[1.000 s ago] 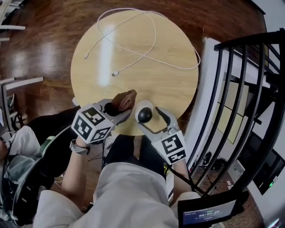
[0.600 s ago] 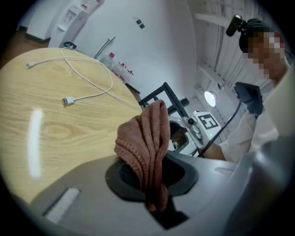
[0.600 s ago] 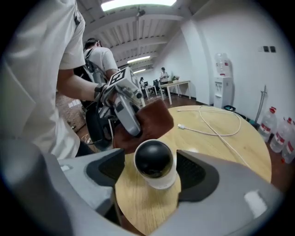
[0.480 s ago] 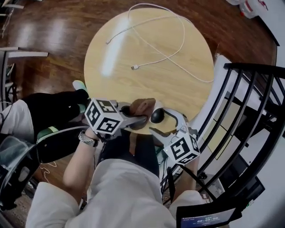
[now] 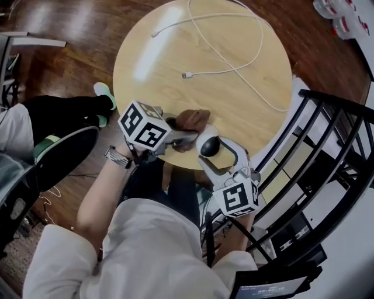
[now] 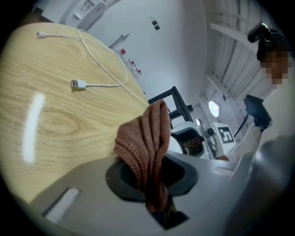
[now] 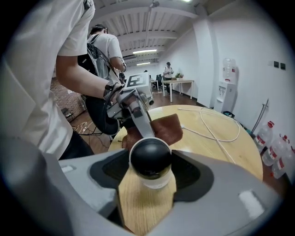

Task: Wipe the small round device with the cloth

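The small round device (image 5: 208,146), a black ball on a white base, stands at the near edge of the round wooden table (image 5: 234,105). My right gripper (image 5: 210,143) has it between its jaws, which are closing and touch the ball (image 7: 150,159) on both sides. My left gripper (image 5: 186,138) is shut on a brown knit cloth (image 5: 193,118). The bunched cloth (image 6: 145,143) sticks up out of its jaws. In the right gripper view the cloth (image 7: 163,129) hangs just behind the device, touching or nearly touching it.
A white charging cable (image 5: 234,55) loops across the far half of the table. A black metal railing (image 5: 327,146) runs close on the right. The person's legs and a shoe (image 5: 104,93) are at the left. Water bottles (image 5: 345,17) stand on the floor.
The head view has swung, so the table sits further right and higher. Both grippers stay at the table's near edge, the cloth still next to the device.
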Available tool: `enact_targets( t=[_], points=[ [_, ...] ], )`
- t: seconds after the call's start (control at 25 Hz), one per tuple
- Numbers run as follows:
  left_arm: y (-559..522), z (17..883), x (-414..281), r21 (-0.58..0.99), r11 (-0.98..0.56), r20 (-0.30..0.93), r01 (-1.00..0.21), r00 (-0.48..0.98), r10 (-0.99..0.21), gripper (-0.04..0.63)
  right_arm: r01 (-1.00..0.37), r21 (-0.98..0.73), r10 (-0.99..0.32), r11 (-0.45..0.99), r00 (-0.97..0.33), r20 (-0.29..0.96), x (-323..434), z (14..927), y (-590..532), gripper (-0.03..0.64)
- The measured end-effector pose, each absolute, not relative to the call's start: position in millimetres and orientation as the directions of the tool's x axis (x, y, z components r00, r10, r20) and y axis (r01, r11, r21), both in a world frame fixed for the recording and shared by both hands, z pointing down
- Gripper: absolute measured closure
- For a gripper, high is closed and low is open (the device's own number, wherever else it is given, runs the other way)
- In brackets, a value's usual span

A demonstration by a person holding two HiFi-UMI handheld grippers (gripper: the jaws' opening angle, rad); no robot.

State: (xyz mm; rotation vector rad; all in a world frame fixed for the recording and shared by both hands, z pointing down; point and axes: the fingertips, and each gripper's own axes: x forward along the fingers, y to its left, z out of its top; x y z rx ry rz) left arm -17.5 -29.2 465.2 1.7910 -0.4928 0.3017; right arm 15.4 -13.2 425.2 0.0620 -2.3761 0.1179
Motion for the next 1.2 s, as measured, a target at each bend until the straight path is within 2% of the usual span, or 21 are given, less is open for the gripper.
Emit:
enact_targets(
  t=[0.16,0.4,0.52,0.64,0.76,0.88,1.2],
  points=[
    [-37,481,-18,0.833,-0.199,0.495,-0.516,0.856,-0.151,0.520,-0.066,-0.061,-0.004,0.996,-0.712,0.703,14,426,-12,0.328],
    [-40,500,-22,0.811,-0.141,0.542,-0.568,0.820,-0.182,0.520,-0.010,-0.025,0.011,1.000,-0.697,0.717,11,424,-4,0.325],
    [-45,510,-21,0.809,-0.110,0.551,-0.578,0.810,-0.200,0.518,-0.014,-0.028,0.010,1.000,-0.694,0.720,13,421,-12,0.299],
    [-48,509,-22,0.816,-0.111,0.534,-0.567,0.814,-0.230,0.517,0.041,-0.007,0.032,0.999,-0.656,0.754,16,429,-13,0.278],
    [-47,493,-30,0.860,-0.090,0.455,-0.503,0.833,-0.314,0.517,0.138,0.013,0.075,0.990,-0.619,0.782,12,438,-6,0.267],
    [-42,467,-45,0.894,-0.069,0.386,-0.443,0.839,-0.384,0.517,0.177,0.067,0.054,0.982,-0.600,0.798,7,447,-8,0.267],
    [-9,422,-24,0.915,-0.153,0.305,-0.373,0.889,-0.343,0.517,0.013,0.134,-0.097,0.991,-0.624,0.775,12,452,-14,0.290]
  ],
)
